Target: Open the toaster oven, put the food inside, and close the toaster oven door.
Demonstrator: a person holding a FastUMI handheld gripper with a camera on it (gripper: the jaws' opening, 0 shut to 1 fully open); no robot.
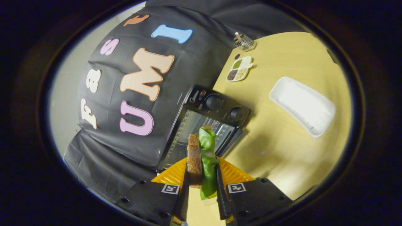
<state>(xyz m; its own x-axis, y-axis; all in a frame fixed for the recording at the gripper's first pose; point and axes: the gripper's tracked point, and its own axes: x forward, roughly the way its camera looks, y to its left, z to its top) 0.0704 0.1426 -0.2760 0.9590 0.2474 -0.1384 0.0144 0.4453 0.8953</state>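
Observation:
My gripper (pixel 202 183) is shut on a sandwich (pixel 202 157) of brown bread with a green lettuce leaf, held on edge between both fingers. Just beyond the sandwich stands the black toaster oven (pixel 207 125), seen tilted, with two round knobs (pixel 213 102) along its control panel. Its door (pixel 230 141) hangs open toward the table and the wire rack inside (pixel 191 125) shows past the sandwich's top. The sandwich hovers in front of the oven's opening.
A white rectangular tray (pixel 303 105) lies on the yellow wooden table (pixel 282 147) beyond the oven's knob side. Farther off sit a small divided condiment dish (pixel 240 69) and a little wire holder (pixel 244 41) near the table's far edge.

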